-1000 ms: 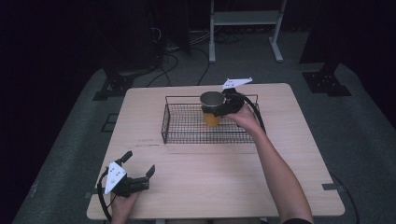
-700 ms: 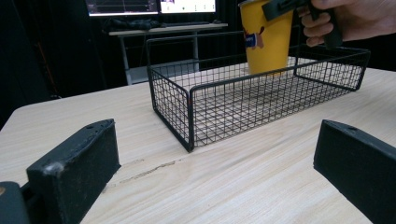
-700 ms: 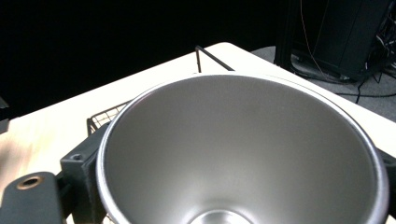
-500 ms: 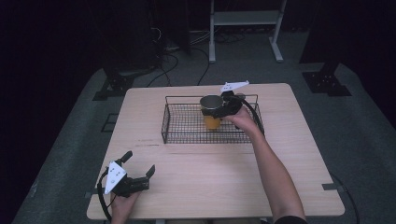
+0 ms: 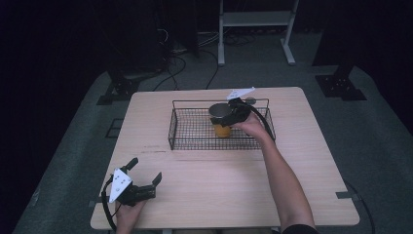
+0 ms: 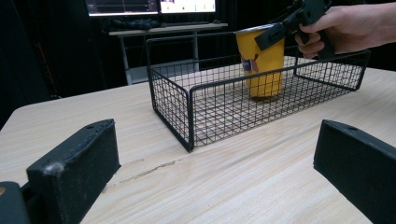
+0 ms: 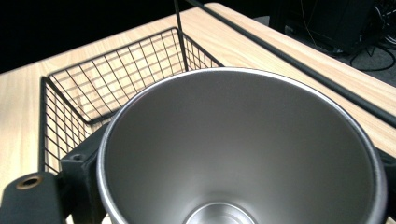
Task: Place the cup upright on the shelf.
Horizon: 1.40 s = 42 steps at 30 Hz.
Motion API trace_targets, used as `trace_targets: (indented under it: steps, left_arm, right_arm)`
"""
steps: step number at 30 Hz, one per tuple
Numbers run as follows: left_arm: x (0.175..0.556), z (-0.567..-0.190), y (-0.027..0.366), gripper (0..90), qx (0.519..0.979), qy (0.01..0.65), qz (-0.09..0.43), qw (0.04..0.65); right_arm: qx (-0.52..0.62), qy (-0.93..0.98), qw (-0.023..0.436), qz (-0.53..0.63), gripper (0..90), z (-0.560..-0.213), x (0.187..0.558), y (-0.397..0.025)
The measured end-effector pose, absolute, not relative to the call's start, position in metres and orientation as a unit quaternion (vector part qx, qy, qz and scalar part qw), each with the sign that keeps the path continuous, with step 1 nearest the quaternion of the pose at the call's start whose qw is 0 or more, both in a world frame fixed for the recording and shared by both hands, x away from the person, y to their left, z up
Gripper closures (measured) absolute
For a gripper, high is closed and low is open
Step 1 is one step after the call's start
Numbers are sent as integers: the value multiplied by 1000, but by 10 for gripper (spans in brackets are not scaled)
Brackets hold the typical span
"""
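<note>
In the high view, the right hand-held gripper [image 5: 233, 112] grips a cup [image 5: 221, 118] at its rim, inside a black wire basket [image 5: 195, 141] on the far half of the wooden table [image 5: 243, 175]. The cup stands in the right part of the basket; from above it shows a grey metal mouth and an orange-yellow side. No writing can be read here. The left hand-held gripper [image 5: 143, 173] lies near the table's front left corner, well apart from the basket, its jaws spread and holding nothing.

In the left gripper view, the two black jaws stand wide apart over bare table. Beyond them the basket [image 6: 187, 116] is seen from the side, with the cup [image 6: 264, 65] upright on its floor. This view shows the outer wall: yellow-orange, wider at the top, with a small dark blue and red printed mark whose letters are too small to read. The right hand-held gripper [image 6: 280, 30] clamps the rim from above, held by the person's hand [image 6: 345, 25].

In the right gripper view, the cup [image 7: 243, 154] is seen from straight above its mouth: a smooth, bare steel inside with a thin rolled rim. A black jaw presses against the rim at the lower left. Behind it lie the basket's mesh [image 7: 93, 88] and the table [image 7: 243, 46].
</note>
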<state>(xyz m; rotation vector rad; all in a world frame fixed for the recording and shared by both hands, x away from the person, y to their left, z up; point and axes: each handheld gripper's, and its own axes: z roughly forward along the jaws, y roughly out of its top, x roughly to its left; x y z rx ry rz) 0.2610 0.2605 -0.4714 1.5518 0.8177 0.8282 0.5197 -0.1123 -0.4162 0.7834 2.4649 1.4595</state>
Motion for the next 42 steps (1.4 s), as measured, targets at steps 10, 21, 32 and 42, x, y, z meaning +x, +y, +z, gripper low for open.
trace_targets:
  steps: [10, 21, 32, 42]
  left_arm:
    - [261, -471, 260, 0, 660, 348, 352, 565]
    - [261, -471, 260, 0, 660, 348, 352, 566]
    - [261, -471, 260, 0, 660, 348, 352, 565]
    - [261, -471, 260, 0, 660, 348, 353, 565]
  right_arm:
    - [257, 835, 93, 478, 94, -420, 519, -111]
    - [247, 842, 101, 469, 89, -419, 517, -110]
    - [242, 844, 105, 466, 47, -419, 516, -110]
    - [242, 841, 113, 471, 27, -415, 515, -112]
